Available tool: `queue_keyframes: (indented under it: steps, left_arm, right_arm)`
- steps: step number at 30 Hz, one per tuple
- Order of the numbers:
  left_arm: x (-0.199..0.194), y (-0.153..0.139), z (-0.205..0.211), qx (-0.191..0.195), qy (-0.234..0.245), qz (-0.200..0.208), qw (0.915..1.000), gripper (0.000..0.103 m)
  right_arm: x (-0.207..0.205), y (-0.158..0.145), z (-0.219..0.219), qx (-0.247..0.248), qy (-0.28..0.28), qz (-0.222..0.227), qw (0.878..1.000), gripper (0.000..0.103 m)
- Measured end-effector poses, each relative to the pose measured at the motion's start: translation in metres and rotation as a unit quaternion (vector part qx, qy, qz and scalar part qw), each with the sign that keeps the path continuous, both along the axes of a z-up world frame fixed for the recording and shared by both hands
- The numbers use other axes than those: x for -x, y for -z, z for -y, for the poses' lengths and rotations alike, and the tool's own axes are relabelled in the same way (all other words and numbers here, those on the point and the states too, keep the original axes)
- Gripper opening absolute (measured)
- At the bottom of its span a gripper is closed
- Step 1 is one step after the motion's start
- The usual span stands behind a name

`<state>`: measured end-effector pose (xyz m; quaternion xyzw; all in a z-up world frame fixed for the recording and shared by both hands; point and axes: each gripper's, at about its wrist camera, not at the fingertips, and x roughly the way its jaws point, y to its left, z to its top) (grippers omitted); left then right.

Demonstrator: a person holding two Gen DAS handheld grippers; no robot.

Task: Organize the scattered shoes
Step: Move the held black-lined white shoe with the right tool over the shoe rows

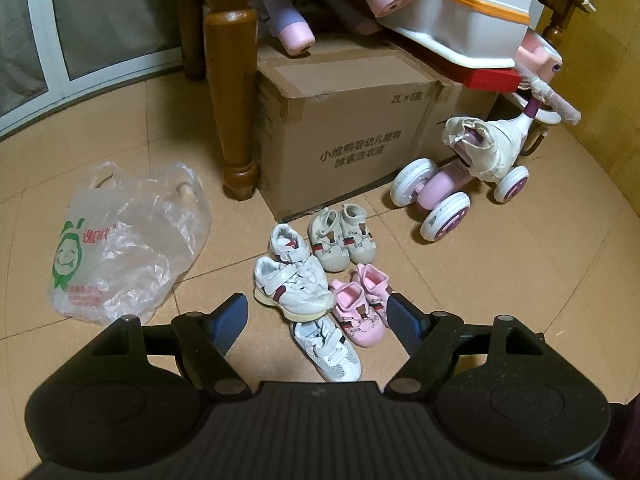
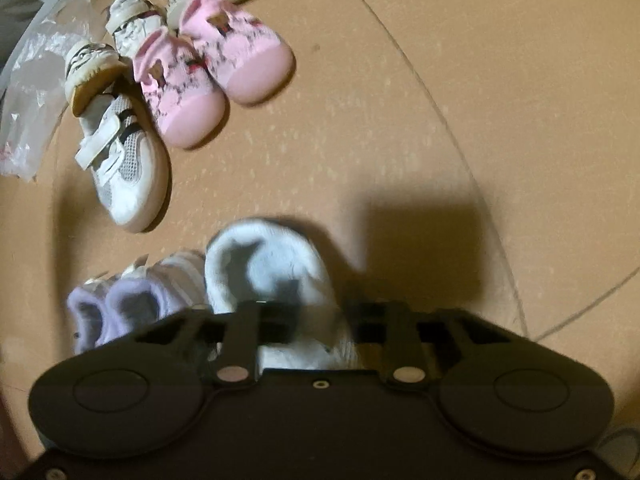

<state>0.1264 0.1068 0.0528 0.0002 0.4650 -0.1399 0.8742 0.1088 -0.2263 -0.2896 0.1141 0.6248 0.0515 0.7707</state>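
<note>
Several small shoes lie on the tan floor. In the left wrist view a beige pair (image 1: 343,240) stands by the box, two white sneakers with maroon marks (image 1: 291,276) lie left of a pink pair (image 1: 362,308), and a white mesh sneaker (image 1: 328,348) lies nearest. My left gripper (image 1: 318,320) hangs open above them, holding nothing. In the blurred right wrist view my right gripper (image 2: 320,320) is shut on a white shoe (image 2: 268,272). A lilac shoe (image 2: 120,312) lies just left of it. The pink pair (image 2: 212,72) and the mesh sneaker (image 2: 128,176) lie farther off.
A cardboard box (image 1: 344,128) and a wooden table leg (image 1: 232,92) stand behind the shoes. A crumpled plastic bag (image 1: 124,240) lies to the left. A pink and white ride-on toy (image 1: 472,176) stands to the right. A glass door (image 1: 80,32) is at the far left.
</note>
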Motion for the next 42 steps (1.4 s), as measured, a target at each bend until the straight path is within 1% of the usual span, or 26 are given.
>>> queue_keyframes:
  steps: [4,6,8,9,14,18,20,21,25,26,31,34,37,40,42]
  left_arm:
    - [-0.005,0.004,0.001,0.0,0.001,-0.005,1.0,0.076]
    - [-0.005,0.005,0.004,0.0,0.006,-0.006,1.0,0.076]
    - [-0.004,0.005,0.006,0.0,0.01,-0.006,0.9999,0.076]
    - [-0.004,0.005,0.007,0.001,0.011,-0.006,0.9999,0.076]
    - [-0.001,0.003,0.005,0.003,0.006,-0.003,1.0,0.076]
    - [0.0,0.004,0.006,0.001,0.007,-0.005,1.0,0.076]
    - [-0.001,0.005,0.005,0.001,0.006,-0.006,1.0,0.076]
    - [-0.001,0.005,0.005,0.001,0.006,-0.007,1.0,0.076]
    - [-0.003,0.007,0.004,0.001,0.004,-0.01,0.9999,0.076]
    - [-0.003,0.007,0.004,0.001,0.004,-0.011,0.9999,0.076]
    - [-0.005,0.01,0.006,0.0,0.007,-0.016,0.9998,0.076]
    - [-0.007,0.012,0.007,0.0,0.004,-0.018,0.9998,0.076]
    - [-0.007,0.013,0.008,0.001,0.005,-0.018,0.9998,0.076]
    - [-0.005,0.011,0.009,0.001,0.009,-0.016,0.9998,0.076]
    - [-0.004,0.01,0.011,0.001,0.013,-0.014,0.9998,0.076]
  right_arm:
    - [-0.001,-0.008,-0.007,0.024,-0.012,0.03,0.999,0.017]
    - [-0.001,-0.007,-0.005,0.009,-0.003,0.023,1.0,0.017]
    - [0.001,-0.003,-0.001,-0.025,0.01,0.001,1.0,0.018]
    - [0.003,-0.002,-0.003,-0.027,0.001,-0.001,1.0,0.018]
    - [0.004,0.0,0.0,-0.043,0.027,-0.004,0.999,0.02]
    - [0.002,-0.001,-0.001,-0.045,0.019,-0.006,0.999,0.029]
    - [0.001,-0.007,0.0,-0.049,0.017,-0.003,0.999,0.045]
    - [0.0,-0.011,0.0,-0.049,0.014,-0.001,0.999,0.047]
    - [-0.008,-0.03,-0.004,-0.042,-0.015,0.011,0.999,0.047]
    - [-0.011,-0.038,-0.006,-0.043,-0.019,0.022,0.999,0.047]
    - [-0.026,-0.056,-0.017,-0.073,-0.027,0.049,0.996,0.047]
    - [-0.038,-0.064,-0.042,-0.093,-0.058,0.066,0.992,0.047]
    - [-0.049,-0.066,-0.061,-0.106,-0.074,0.075,0.989,0.047]
    - [-0.068,-0.062,-0.083,-0.123,-0.081,0.078,0.986,0.047]
    - [-0.079,-0.059,-0.095,-0.126,-0.086,0.078,0.985,0.047]
